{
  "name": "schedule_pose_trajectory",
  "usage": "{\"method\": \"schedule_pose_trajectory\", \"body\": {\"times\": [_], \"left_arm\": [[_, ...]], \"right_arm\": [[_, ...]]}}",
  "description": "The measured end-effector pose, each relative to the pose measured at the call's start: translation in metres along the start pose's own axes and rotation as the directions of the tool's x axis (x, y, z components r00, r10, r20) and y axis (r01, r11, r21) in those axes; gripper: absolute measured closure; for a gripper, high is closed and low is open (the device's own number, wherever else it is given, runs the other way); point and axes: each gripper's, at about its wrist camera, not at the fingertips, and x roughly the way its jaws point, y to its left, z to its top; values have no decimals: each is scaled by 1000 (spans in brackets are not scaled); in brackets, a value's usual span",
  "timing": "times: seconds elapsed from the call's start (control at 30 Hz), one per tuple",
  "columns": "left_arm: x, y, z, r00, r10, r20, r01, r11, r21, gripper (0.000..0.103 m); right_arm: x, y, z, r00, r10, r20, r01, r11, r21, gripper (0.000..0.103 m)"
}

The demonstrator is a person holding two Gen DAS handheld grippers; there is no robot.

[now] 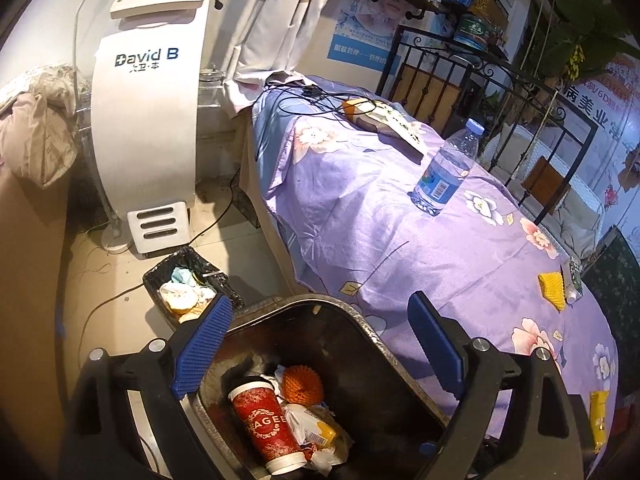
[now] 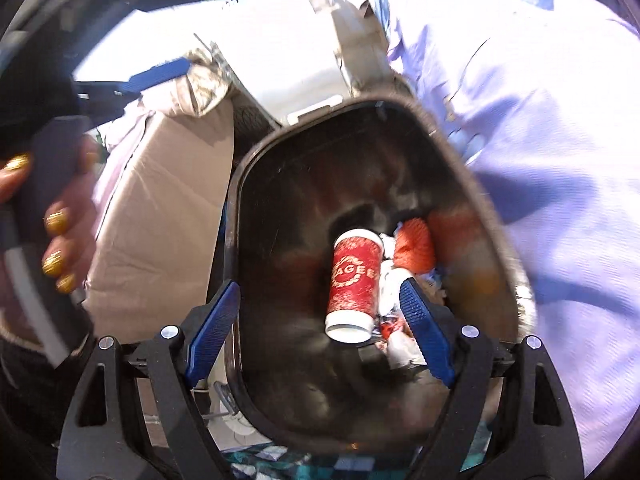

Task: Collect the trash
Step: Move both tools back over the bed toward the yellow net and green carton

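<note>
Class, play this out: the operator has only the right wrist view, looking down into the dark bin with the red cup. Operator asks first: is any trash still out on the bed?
Observer: Yes. A water bottle stands upright on the purple bedsheet.
Operator: Anything else there?
Observer: A yellow wrapper lies near the sheet's near right edge.
Operator: Is this the only bin?
Observer: No. A small lined bin with tissues sits on the floor beside the white machine.
Operator: Is the left gripper carrying anything?
Observer: No. The left gripper is open and empty above the dark bin.
</note>
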Motion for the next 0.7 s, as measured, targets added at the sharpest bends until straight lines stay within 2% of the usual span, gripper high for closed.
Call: {"method": "schedule_pose_trajectory", "body": {"times": [0.2,0.37,0.53,0.7], "left_arm": [[17,-41,-2,995,-79,-61,84,993,82,14],[31,-83,-9,985,-134,-109,151,975,164,13],[43,-133,-19,969,-189,-159,226,937,265,10],[55,-188,-37,935,-258,-241,332,878,345,10]], "right_arm": [[-58,-17,-14,992,-38,119,36,999,21,21],[-107,-34,-29,971,-98,219,90,995,44,21],[-152,-61,-48,939,-186,290,154,980,129,21],[-192,-94,-63,903,-292,316,233,949,211,21]]}}
